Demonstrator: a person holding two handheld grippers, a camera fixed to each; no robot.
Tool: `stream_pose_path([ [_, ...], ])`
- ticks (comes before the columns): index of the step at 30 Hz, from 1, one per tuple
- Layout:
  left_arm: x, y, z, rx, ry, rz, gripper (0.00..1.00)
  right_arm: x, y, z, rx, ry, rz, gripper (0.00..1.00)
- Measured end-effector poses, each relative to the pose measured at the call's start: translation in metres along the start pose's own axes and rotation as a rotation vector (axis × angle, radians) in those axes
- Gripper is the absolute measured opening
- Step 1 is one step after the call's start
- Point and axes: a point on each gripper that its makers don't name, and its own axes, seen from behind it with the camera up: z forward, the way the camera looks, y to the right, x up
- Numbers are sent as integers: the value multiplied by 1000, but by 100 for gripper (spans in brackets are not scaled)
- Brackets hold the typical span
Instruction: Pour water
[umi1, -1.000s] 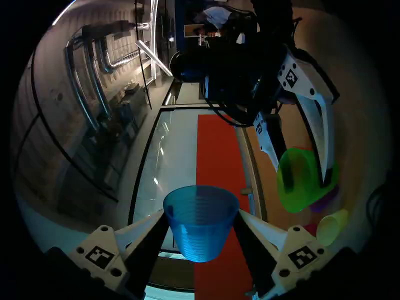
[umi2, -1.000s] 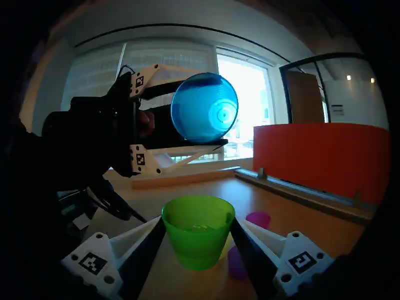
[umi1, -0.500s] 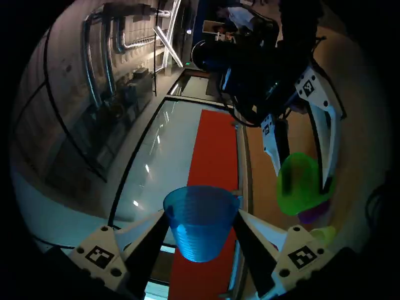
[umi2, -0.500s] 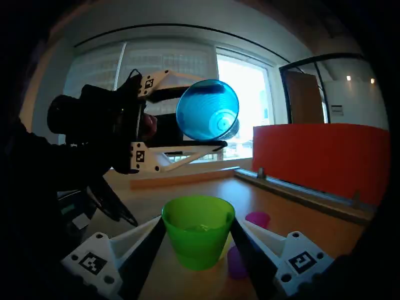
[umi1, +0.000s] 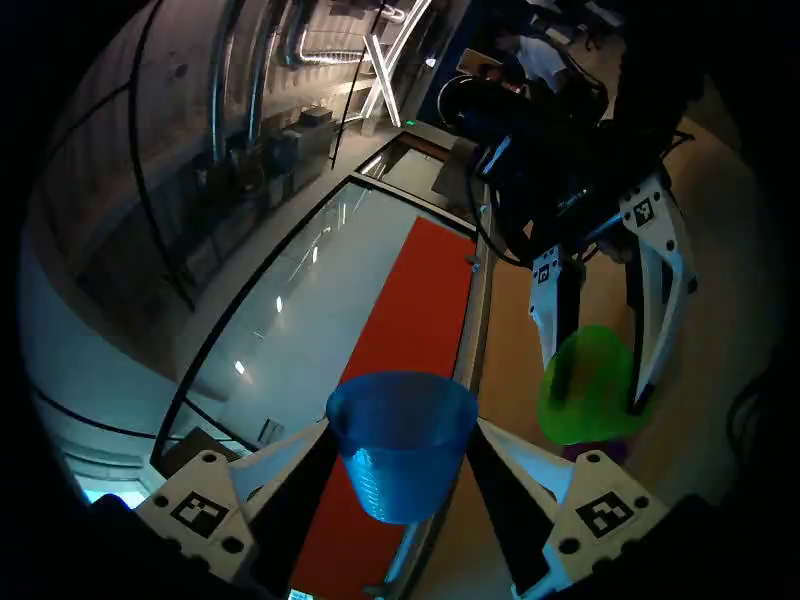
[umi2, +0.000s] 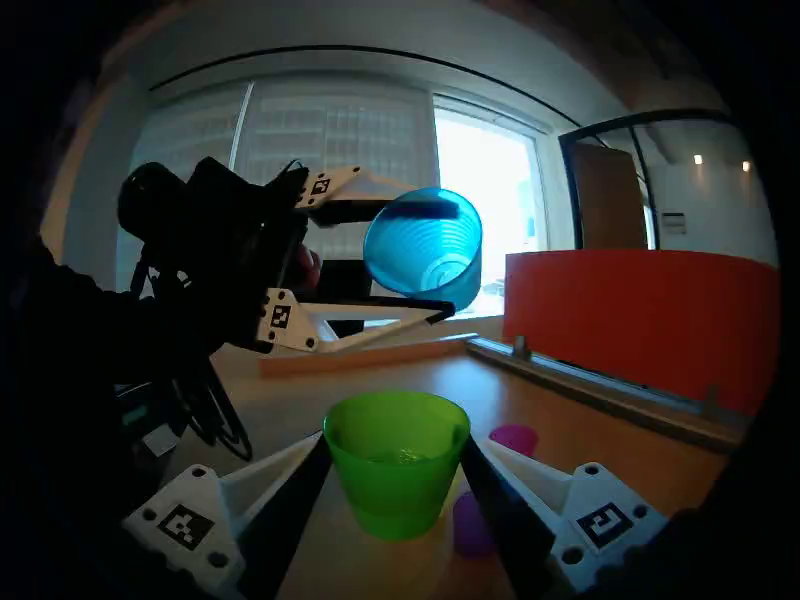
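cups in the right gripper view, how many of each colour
blue cup: 1
green cup: 1
purple cups: 2
total: 4

No text, label, brand or number can be read — nothing legible.

Bright windows (umi2: 480, 190), red partition (umi2: 640, 310), wooden table (umi2: 560, 420)
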Motion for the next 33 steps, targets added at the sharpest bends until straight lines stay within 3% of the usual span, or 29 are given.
stream_pose_path([
  [8,-11,-2,-1,9,-1,-150,84,4,-1,-2,-6,-3,-5,90],
  [26,-24,-9,-5,-11,13,-598,84,12,-3,-14,-27,5,-15,90],
  [33,-47,-7,-4,-14,-36,-771,84,19,-3,-17,-42,16,-14,90],
])
